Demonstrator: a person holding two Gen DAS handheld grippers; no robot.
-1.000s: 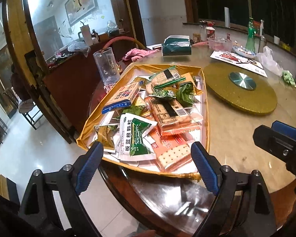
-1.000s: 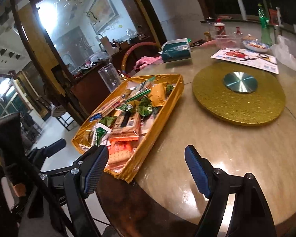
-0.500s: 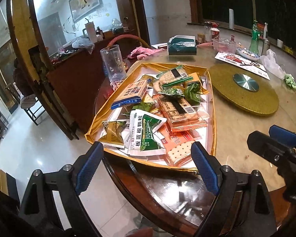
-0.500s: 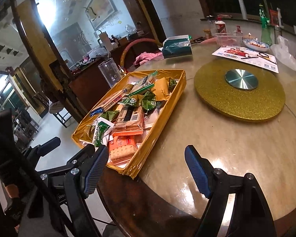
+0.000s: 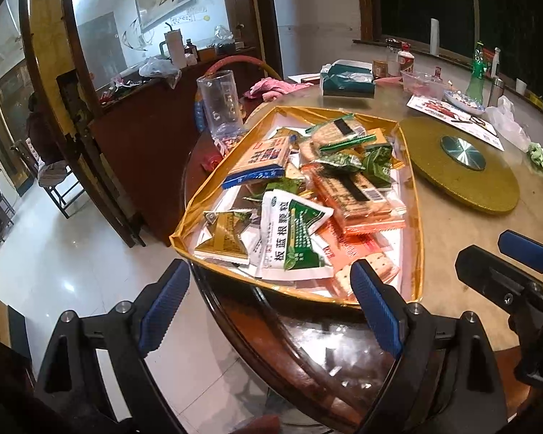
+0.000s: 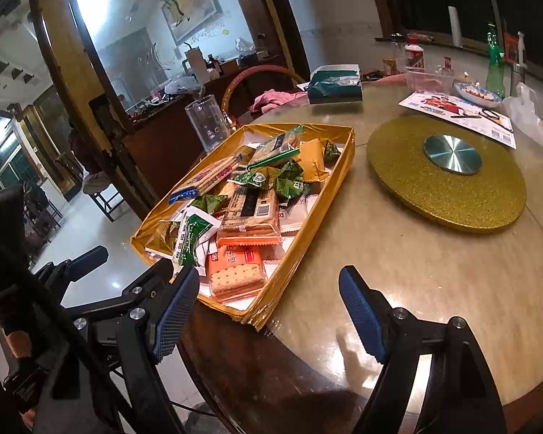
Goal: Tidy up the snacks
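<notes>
Snacks (image 5: 300, 195) in gold tray (image 5: 418, 217), just ahead of both spread, empty grippers (image 5: 268, 303) (image 6: 269, 311)

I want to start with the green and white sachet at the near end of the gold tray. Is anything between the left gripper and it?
Nothing visible blocks it. The left gripper is open, short of the gold tray; only the tray's low near rim lies between. The green and white sachet sits on top of the pile, uncovered.

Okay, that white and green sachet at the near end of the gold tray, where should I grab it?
Grip the white-and-green sachet by its near bottom edge, coming from the table's near side with the left gripper. It lies flat atop the pile, that edge facing the open jaws.
</notes>
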